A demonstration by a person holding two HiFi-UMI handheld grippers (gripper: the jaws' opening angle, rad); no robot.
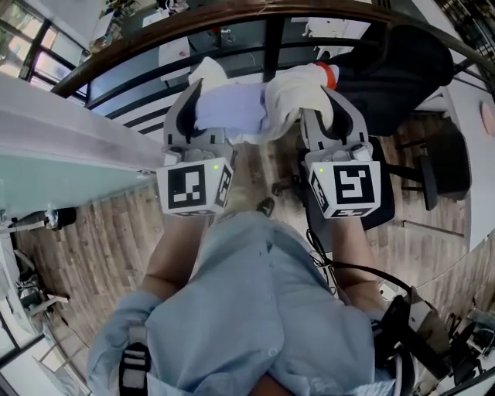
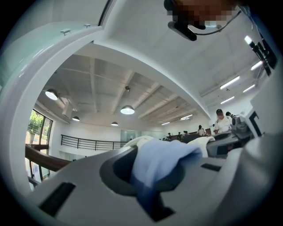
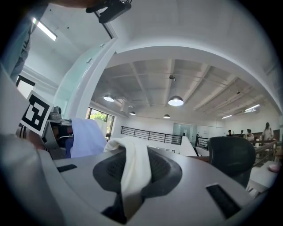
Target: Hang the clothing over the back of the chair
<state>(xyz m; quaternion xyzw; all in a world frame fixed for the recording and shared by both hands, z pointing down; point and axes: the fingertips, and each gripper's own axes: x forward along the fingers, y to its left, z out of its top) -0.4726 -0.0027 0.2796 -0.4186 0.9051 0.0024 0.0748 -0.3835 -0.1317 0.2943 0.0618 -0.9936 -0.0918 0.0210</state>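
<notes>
Up near the top of the head view, just below the dark curved railing (image 1: 232, 17), the clothing (image 1: 251, 108) hangs stretched between the two tools, off the floor and in the air. It is a pale garment, lavender-blue toward the left and creamy white toward the right, bunched up in the middle. The left tool (image 1: 205, 104) has its jaws pressed together on the bluish end; in the left gripper view that tool (image 2: 152, 178) shows the blue cloth (image 2: 161, 156) pinched between its dark pads and spilling over them. The right tool (image 1: 321, 100) pinches the white end, and in the right gripper view the same tool (image 3: 131, 181) has a cream fold (image 3: 132, 163) drawn down through its closed jaws, with the lavender part (image 3: 86, 137) showing off at the left of the frame. Both tools point away from the person, side by side and near each other, their marker cubes (image 1: 195, 187) facing the camera in the middle of the head view. The black office chair (image 1: 398, 69) stands at the upper right of the head view, just beyond the right tool, and the garment does not lie over its back. That chair (image 3: 232, 159) shows at the right of the right gripper view, apart from the cloth. Below the tools are the person's light blue shirt (image 1: 255, 309) and the wooden plank floor (image 1: 100, 247).
</notes>
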